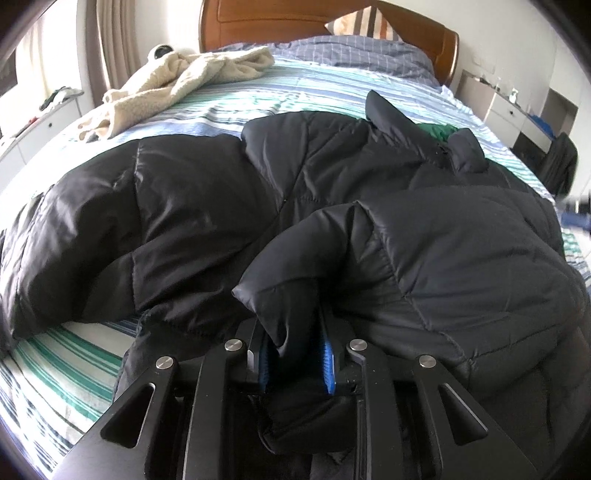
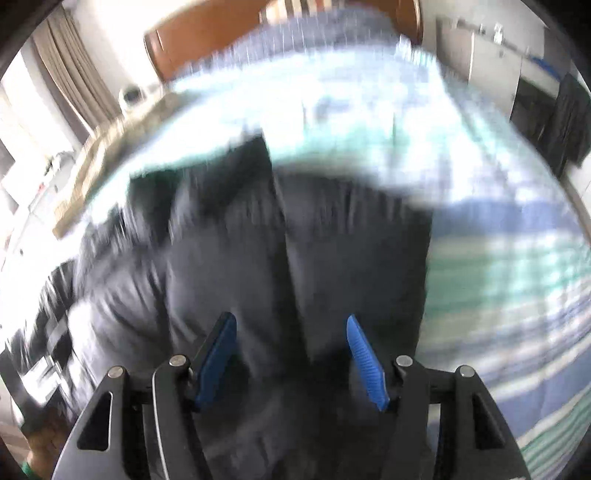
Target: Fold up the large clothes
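Note:
A large black puffer jacket [image 1: 207, 206] lies spread across the striped bed. Its collar with green lining [image 1: 437, 131] points toward the headboard. One sleeve is folded over the body on the right. My left gripper [image 1: 295, 354] is shut on that sleeve's cuff [image 1: 280, 295], held low over the jacket's near edge. In the blurred right wrist view, my right gripper [image 2: 291, 354] is open and empty just above the black jacket [image 2: 258, 240], its blue pads [image 2: 364, 358] wide apart.
A cream fleece blanket [image 1: 177, 81] lies at the far left of the bed [image 1: 303, 88]. A wooden headboard [image 1: 258, 18] and striped pillow [image 1: 364, 22] stand behind. White drawers [image 1: 37, 129] are on the left, a nightstand [image 1: 513, 114] on the right.

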### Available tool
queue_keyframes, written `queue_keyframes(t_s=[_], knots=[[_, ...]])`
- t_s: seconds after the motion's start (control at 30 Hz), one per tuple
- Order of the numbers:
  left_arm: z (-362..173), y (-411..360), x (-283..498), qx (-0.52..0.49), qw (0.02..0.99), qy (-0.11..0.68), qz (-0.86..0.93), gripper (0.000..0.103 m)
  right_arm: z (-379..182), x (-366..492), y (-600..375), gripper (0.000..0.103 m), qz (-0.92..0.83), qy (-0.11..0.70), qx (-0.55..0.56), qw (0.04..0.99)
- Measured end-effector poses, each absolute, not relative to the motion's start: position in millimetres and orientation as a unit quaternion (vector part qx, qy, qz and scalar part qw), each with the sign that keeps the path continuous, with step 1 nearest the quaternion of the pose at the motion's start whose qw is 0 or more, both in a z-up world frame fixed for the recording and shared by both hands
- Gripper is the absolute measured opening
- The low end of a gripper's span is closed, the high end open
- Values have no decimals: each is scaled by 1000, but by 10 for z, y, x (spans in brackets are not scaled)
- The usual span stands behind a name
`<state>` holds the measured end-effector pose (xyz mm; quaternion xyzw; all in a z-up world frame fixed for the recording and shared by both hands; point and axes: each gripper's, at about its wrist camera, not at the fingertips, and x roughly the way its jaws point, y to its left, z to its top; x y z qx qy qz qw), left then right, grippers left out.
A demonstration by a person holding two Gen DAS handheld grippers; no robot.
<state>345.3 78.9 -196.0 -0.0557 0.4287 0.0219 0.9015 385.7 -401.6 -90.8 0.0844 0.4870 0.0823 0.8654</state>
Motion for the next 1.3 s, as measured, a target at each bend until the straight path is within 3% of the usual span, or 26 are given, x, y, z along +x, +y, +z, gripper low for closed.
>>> queue_keyframes(t_s=[0.1,0.27,0.4,0.63,0.83,0.97,1.03,1.07,1.1,1.17,1.2,1.3], knots=[[-1969,786,3452,-54,902,429,22,22,-1007,4102,-4024,63,73,499,96,858],[-1975,779,3458,-59,901,429,18,22,-1681,4254,-4080,63,50,560,104,821],[-1991,793,3464,-63,901,429,15,22,-1587,4130,-4101,63,53,555,102,824],[-2010,835,3467,-73,902,426,10,23,-1064,3203,-4157,63,169,513,170,824],[-2006,832,3475,-63,900,430,12,23,-1666,3005,-4058,63,149,562,180,794],[-1983,805,3492,-54,898,437,15,23,-1456,2849,-3976,65,118,541,161,817],[-1927,800,3474,-49,895,443,17,28,-1247,2691,-3959,65,123,522,163,828],[-1878,805,3441,-47,892,450,17,39,-1134,2573,-3968,66,132,511,163,834],[-1814,822,3377,-43,890,454,21,59,-1031,2443,-3959,75,142,500,160,839],[-1669,884,3192,-36,893,449,29,79,-806,2106,-3990,93,164,474,148,852],[-1599,929,3096,-37,896,443,25,86,-721,1985,-3996,97,168,465,142,857],[-1379,1172,2813,-43,899,434,23,89,-561,1522,-4000,97,183,451,129,864]])
